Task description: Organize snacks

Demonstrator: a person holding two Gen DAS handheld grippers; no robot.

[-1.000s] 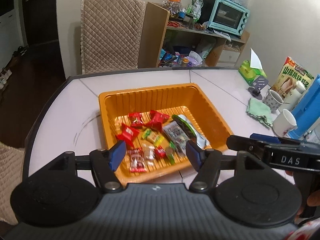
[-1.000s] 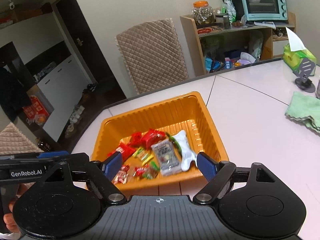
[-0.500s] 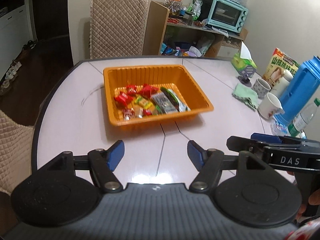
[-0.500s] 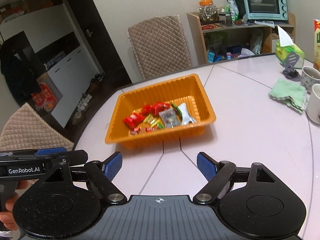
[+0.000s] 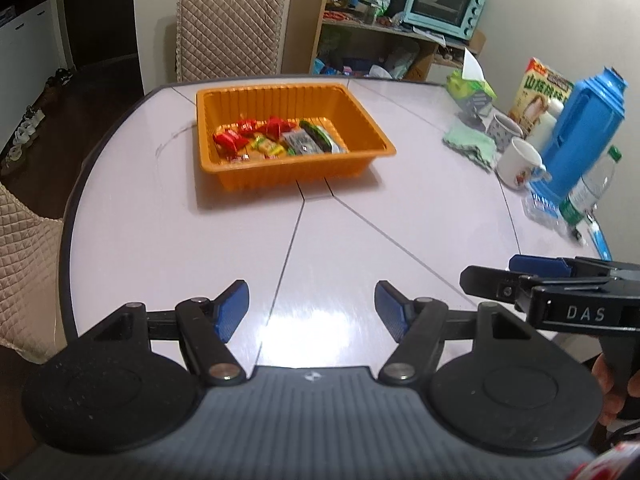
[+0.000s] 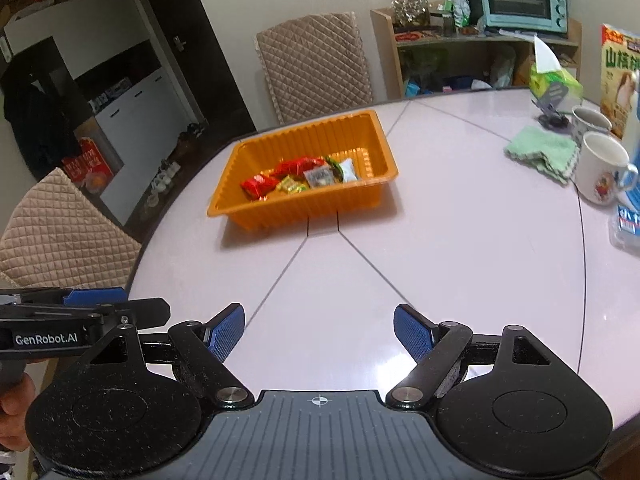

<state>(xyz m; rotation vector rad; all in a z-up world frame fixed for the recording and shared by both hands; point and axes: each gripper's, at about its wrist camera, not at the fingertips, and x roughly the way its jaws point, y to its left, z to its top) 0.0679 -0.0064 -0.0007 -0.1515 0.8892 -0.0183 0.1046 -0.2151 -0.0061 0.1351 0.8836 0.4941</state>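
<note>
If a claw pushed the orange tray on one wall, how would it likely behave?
The orange tray looks thin, ribbed plastic, so its wall would probably flex. It holds only a few small wrapped snacks, so it is likely light and would slide easily on the glossy table.

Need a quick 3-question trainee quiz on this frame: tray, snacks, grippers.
1. True or false: the left gripper holds a snack.
2. The snacks lie: A) loose on the table B) in the orange tray C) on the green cloth
3. Fill in: the right gripper is ____, nothing between its fingers.

Key: 1 false; 2 B; 3 open
</note>
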